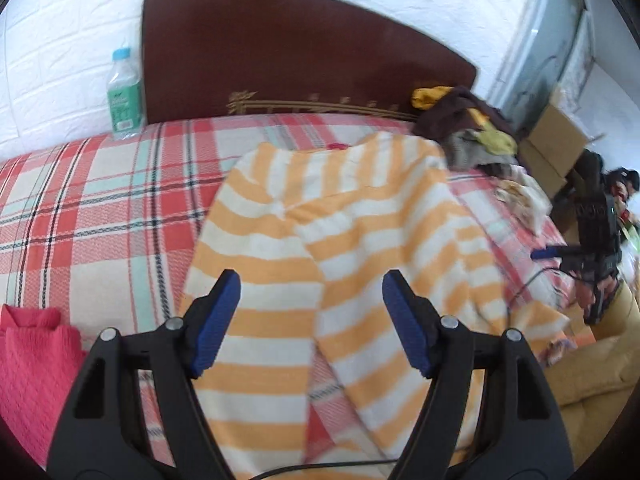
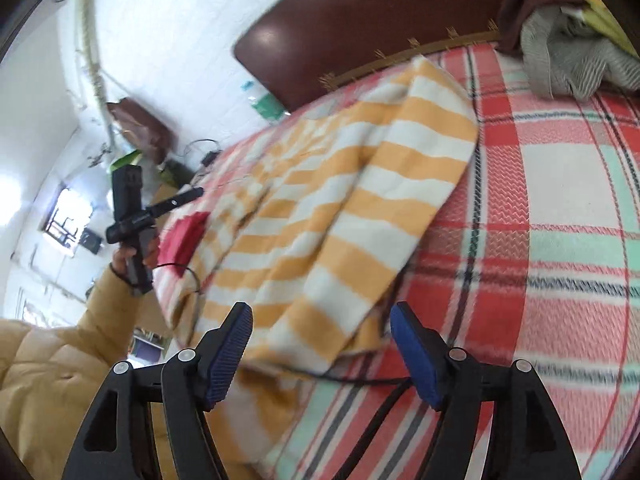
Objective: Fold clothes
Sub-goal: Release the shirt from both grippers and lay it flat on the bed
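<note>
An orange and white striped garment (image 1: 320, 248) lies spread on the plaid bed cover (image 1: 100, 208), with two leg-like parts running toward me. My left gripper (image 1: 312, 316) is open and empty, hovering just above the garment's near part. My right gripper (image 2: 322, 344) is open and empty above the garment's near edge (image 2: 320, 240). The right gripper also shows in the left wrist view (image 1: 592, 240), off the bed's right side. The left gripper shows in the right wrist view (image 2: 136, 216), at the bed's left edge.
A pink knitted garment (image 1: 36, 364) lies at the near left. A pile of dark, grey and yellow clothes (image 1: 468, 128) sits at the bed's far right, also in the right wrist view (image 2: 572, 40). A water bottle (image 1: 124, 96) stands by the dark headboard (image 1: 300, 60). Cardboard boxes (image 1: 556, 140) stand beside the bed.
</note>
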